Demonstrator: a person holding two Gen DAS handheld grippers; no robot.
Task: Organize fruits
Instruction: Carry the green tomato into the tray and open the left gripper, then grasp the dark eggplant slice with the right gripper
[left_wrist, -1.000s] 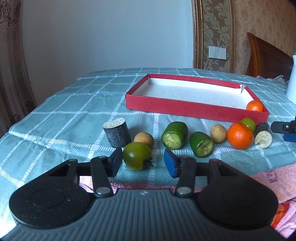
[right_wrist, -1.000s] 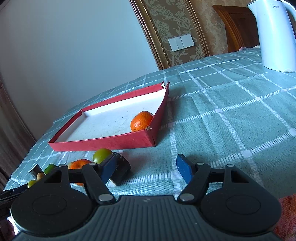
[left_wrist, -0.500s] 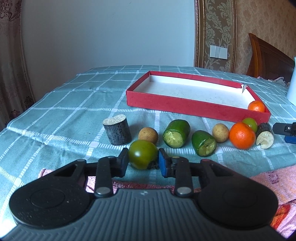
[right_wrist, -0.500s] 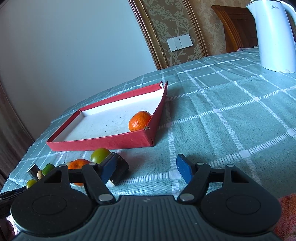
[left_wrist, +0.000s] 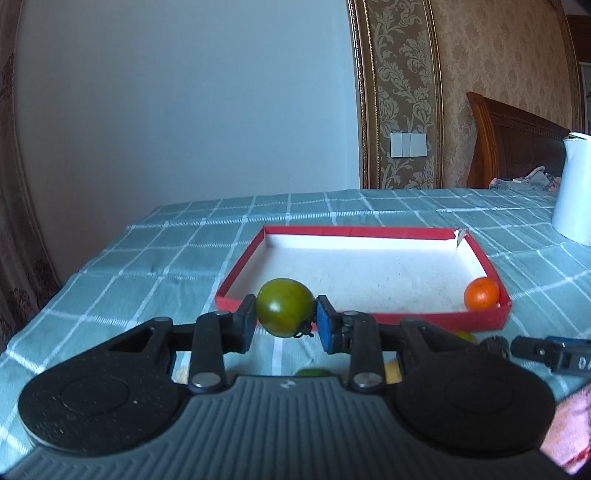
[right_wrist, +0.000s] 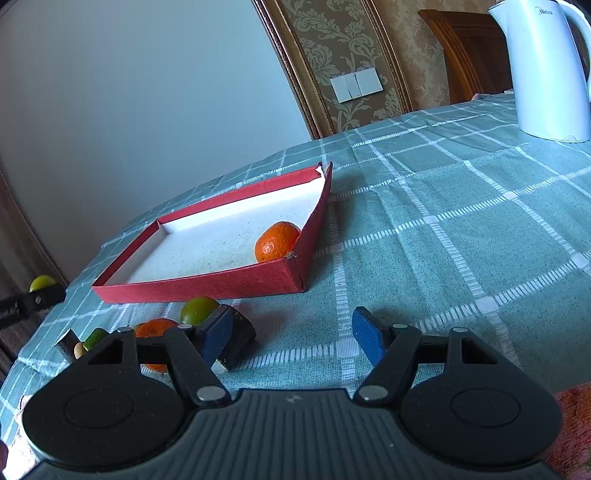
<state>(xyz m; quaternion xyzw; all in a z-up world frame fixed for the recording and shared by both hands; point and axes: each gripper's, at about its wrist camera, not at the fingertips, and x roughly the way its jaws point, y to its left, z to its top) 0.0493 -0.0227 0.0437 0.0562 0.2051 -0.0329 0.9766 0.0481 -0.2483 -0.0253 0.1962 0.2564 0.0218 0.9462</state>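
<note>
1. teal checked tablecloth (right_wrist: 461, 229) covers the whole work surface, with a white electric kettle (right_wrist: 543, 70) standing at its far right and a patterned wall behind.
2. a shallow red cardboard tray with a white floor (left_wrist: 369, 317) lies in the middle of the cloth; one small orange mandarin (left_wrist: 481, 293) already sits in its near right corner, so by my reading only one fruit has been sorted.
3. left on the cloth in front of the tray, seen from the right wrist view: a second orange mandarin (right_wrist: 157, 330), a small yellow-green round fruit (right_wrist: 197, 309), a dark-skinned cut piece (right_wrist: 240, 345), and a few smaller green and tan bits farther left, too small to name.
4. the left gripper (left_wrist: 286, 319) pinches a dark green round tomato (left_wrist: 285, 307) between its pads, held clear of the cloth and just in front of the tray's near left corner, not yet over the white floor.
5. the right gripper (right_wrist: 291, 334) is spread wide with nothing between its pads, low over the cloth, the dark cut piece just beside its left pad.
6. my judgement: the task is early; the tomato needs carrying forward over the wall and releasing, then the rest follow.
</note>
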